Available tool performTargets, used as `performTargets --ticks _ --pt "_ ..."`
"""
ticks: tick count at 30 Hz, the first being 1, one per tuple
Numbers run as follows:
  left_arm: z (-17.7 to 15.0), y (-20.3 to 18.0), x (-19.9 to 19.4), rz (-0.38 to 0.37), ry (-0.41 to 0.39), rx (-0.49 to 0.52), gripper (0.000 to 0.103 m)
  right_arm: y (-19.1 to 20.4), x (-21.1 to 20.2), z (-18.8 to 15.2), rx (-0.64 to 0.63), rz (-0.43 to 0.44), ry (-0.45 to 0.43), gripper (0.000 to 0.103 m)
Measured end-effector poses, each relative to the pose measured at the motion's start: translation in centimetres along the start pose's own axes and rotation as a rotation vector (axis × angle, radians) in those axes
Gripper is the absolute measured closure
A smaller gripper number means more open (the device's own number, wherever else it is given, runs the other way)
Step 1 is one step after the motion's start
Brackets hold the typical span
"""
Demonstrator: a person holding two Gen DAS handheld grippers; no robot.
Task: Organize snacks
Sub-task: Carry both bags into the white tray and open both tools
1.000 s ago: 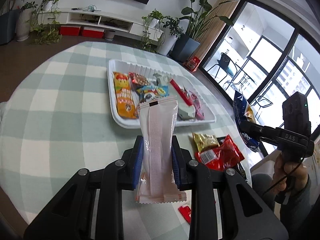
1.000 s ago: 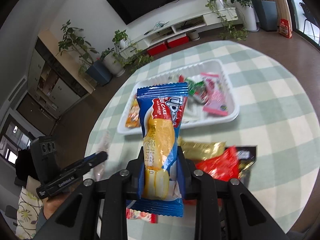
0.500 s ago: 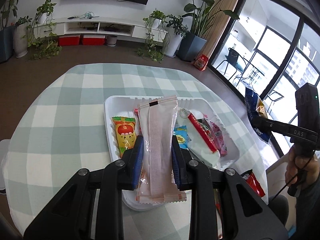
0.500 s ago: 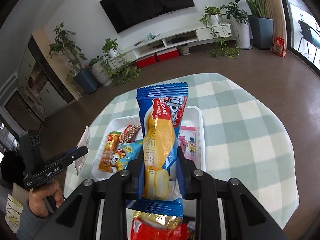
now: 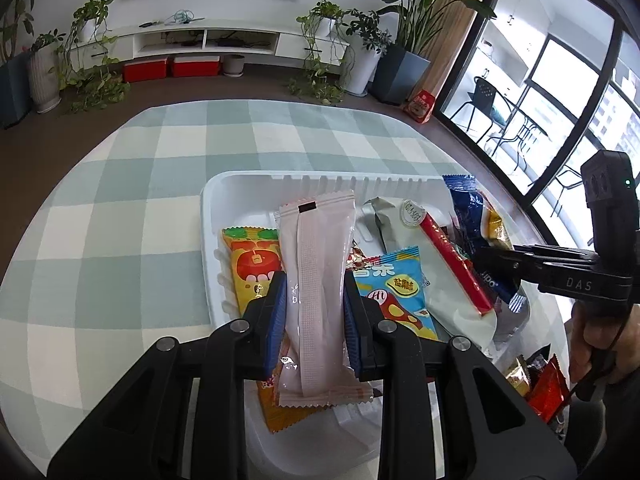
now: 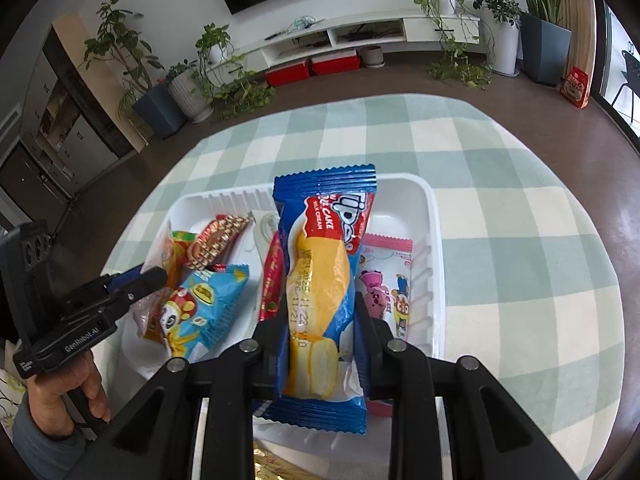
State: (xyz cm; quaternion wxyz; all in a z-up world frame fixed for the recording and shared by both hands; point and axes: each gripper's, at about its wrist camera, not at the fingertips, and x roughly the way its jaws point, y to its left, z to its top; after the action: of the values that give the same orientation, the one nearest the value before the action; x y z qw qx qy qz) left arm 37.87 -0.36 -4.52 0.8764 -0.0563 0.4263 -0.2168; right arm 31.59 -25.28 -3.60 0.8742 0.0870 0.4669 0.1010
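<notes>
My left gripper [image 5: 314, 312] is shut on a pale pink snack pack [image 5: 318, 280] and holds it above the left part of the white tray [image 5: 248, 184]. My right gripper [image 6: 320, 320] is shut on a blue and yellow cake pack [image 6: 324, 264] above the right part of the same tray [image 6: 434, 216]. The tray holds several snacks: an orange pack [image 5: 250, 264], a light blue pack [image 5: 394, 284], a red stick [image 5: 452, 256] and a pink cartoon pack [image 6: 386, 280]. Each gripper shows in the other's view, the right one [image 5: 496, 260] and the left one [image 6: 148, 276].
The round table has a green and white checked cloth [image 5: 120, 220]. Red and gold packs [image 5: 540, 376] lie on the table right of the tray. A gold pack [image 6: 276, 464] lies at the near edge. Plants, a TV shelf and big windows stand beyond.
Both grippers have moved forward over the tray with their packs still held. The loose red and gold packs have slipped toward the lower edge of both views.
</notes>
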Motion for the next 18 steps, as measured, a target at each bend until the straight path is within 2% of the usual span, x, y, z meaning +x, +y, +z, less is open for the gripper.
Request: performTargets --ticks 11,18 --pt "-0.1 -0.3 1.1 0.018 0.011 0.015 0.078 1.7 1.8 -1.0 -0.076 -0.024 0.042 0.074" --pt "-0.1 -0.4 1.2 0.028 0.011 0.025 0.078 1.4 2.7 -1.2 -0.068 -0.011 0.071 0.072"
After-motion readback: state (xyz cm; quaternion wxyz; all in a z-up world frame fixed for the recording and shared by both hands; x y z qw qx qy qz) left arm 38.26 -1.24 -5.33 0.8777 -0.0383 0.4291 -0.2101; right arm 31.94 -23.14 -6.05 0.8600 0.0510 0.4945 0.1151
